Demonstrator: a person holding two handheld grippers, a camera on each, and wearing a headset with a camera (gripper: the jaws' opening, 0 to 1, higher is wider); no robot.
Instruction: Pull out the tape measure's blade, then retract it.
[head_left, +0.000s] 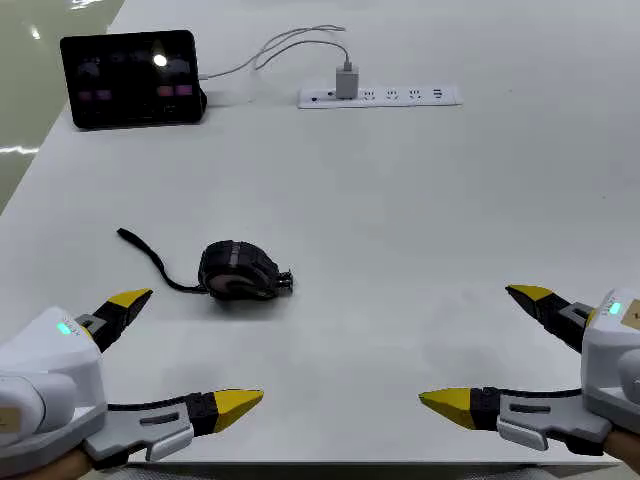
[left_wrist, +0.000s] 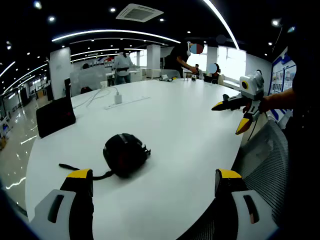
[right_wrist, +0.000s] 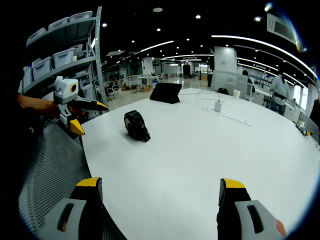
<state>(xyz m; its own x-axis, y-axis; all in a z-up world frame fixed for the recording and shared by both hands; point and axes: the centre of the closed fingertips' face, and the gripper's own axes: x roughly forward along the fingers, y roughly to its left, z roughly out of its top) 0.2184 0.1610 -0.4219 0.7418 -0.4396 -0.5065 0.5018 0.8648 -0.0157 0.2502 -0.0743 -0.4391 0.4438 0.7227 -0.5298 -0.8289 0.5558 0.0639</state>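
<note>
Left gripper (head_left: 195, 347) sits nearest, just near-left of the tape measure (head_left: 240, 270), jaws spread wide and holding nothing. Right gripper (head_left: 472, 344) is well to the tape measure's right, jaws also wide apart and empty. Tape measure lies on the white table (head_left: 400, 220), untouched, black strap (head_left: 150, 258) trailing left. Far behind it are a tablet (head_left: 130, 78) and a power strip (head_left: 380, 97) with charger (head_left: 346, 78). Right gripper view adds shelf bins (right_wrist: 64, 56), contents hidden. Left gripper view adds people (left_wrist: 121, 65) far behind the tape measure.
</note>
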